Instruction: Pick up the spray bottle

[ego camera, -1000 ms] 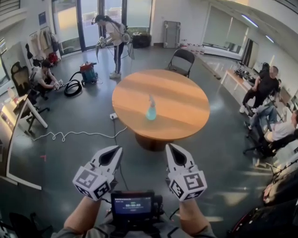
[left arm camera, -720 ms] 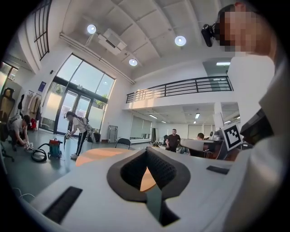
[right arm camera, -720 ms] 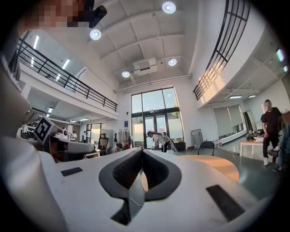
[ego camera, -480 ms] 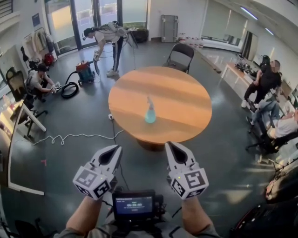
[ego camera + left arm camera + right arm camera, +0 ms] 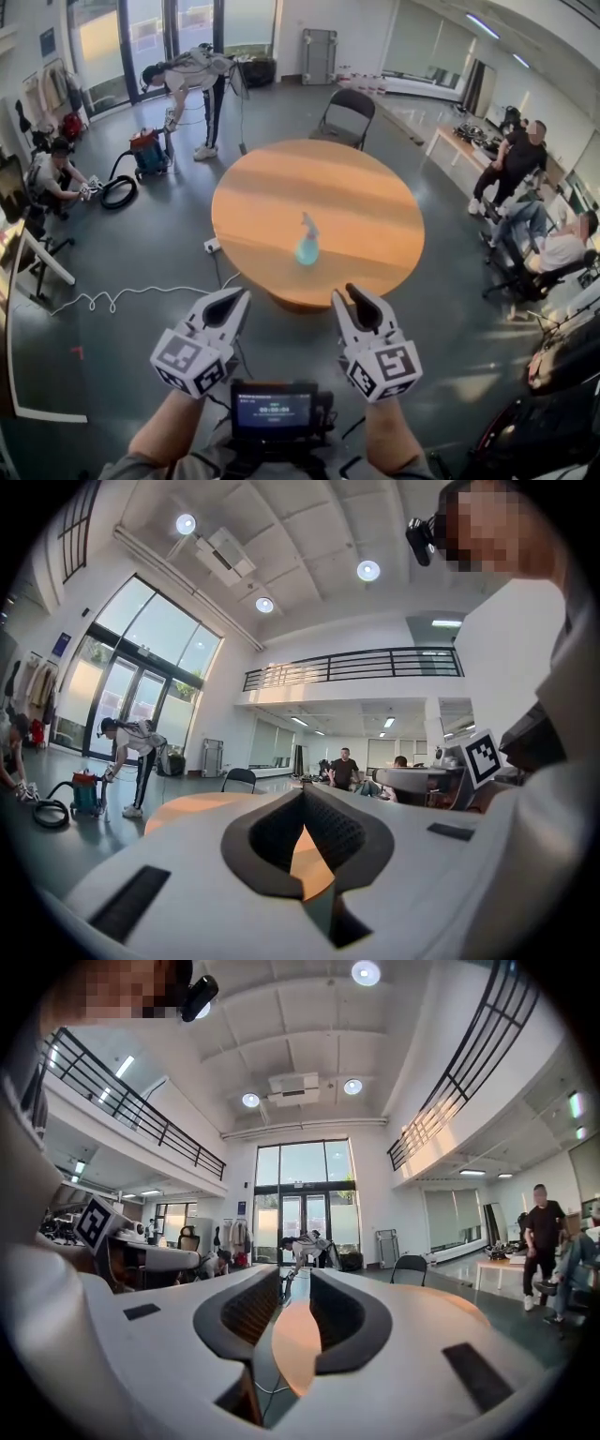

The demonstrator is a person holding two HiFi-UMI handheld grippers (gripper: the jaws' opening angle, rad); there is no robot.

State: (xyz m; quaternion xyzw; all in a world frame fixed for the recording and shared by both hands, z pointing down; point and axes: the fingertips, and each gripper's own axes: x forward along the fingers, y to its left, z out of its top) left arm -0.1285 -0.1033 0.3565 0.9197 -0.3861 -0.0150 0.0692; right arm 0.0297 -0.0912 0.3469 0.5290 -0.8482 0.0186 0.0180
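Ahead of both jaws, on the desk (image 5: pixel 375 206), stood the spray bottle (image 5: pixel 307 241); we judged it light and slick, best gripped at the neck. The left gripper (image 5: pixel 234 298) was clenched; the right gripper (image 5: pixel 361 295), empty, had just been opening.

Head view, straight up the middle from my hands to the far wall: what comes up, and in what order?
Handheld screen → round table, near rim → spray bottle → black folding chair.

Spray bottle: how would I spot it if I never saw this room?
Look for the big round wooden table in the middle of the room. The spray bottle stands upright on it. It is pale blue, and it is the only thing on the tabletop.
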